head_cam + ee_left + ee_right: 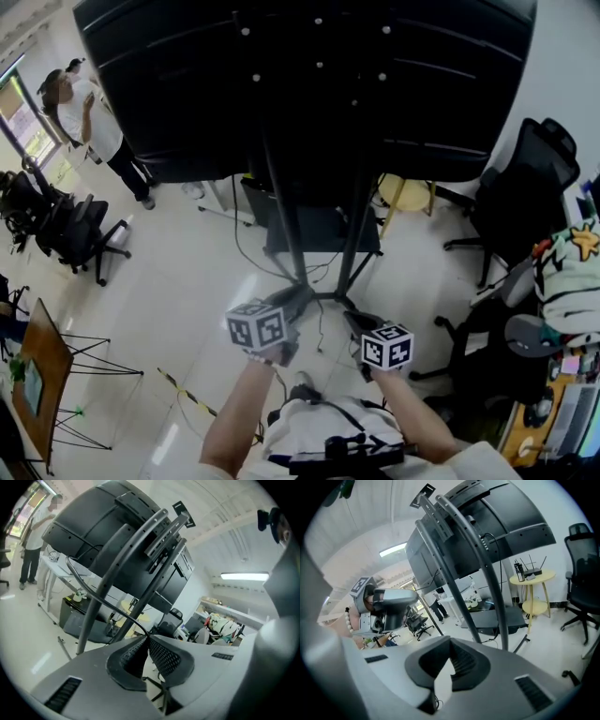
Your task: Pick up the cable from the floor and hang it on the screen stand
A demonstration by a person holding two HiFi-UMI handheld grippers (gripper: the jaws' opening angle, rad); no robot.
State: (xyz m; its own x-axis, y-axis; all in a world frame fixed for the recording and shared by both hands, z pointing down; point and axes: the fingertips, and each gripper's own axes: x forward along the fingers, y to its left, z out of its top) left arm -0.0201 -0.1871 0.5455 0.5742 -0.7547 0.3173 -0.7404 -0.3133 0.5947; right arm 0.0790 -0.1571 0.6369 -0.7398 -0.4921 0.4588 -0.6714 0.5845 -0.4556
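Observation:
A thin black cable (101, 601) arcs from the upper left down into my left gripper (148, 638), which is shut on it right at the pad tips. In front stands the big black screen (309, 84) on its two-post stand (286, 225), seen from behind; its posts (122, 573) rise close ahead of the left jaws. My right gripper (450, 641) is shut, with the stand posts (487, 564) ahead of it. A bit of thin wire (436, 699) shows below its pads; whether it is pinched I cannot tell. In the head view both grippers, left (286, 305) and right (361, 326), hover near the stand's base.
A person (94, 122) stands at the back left. Office chairs are at the left (80, 234) and right (525, 187). A yellow round side table (405, 192) and a black cabinet (319, 230) sit behind the stand. A cluttered desk (562, 394) lines the right edge.

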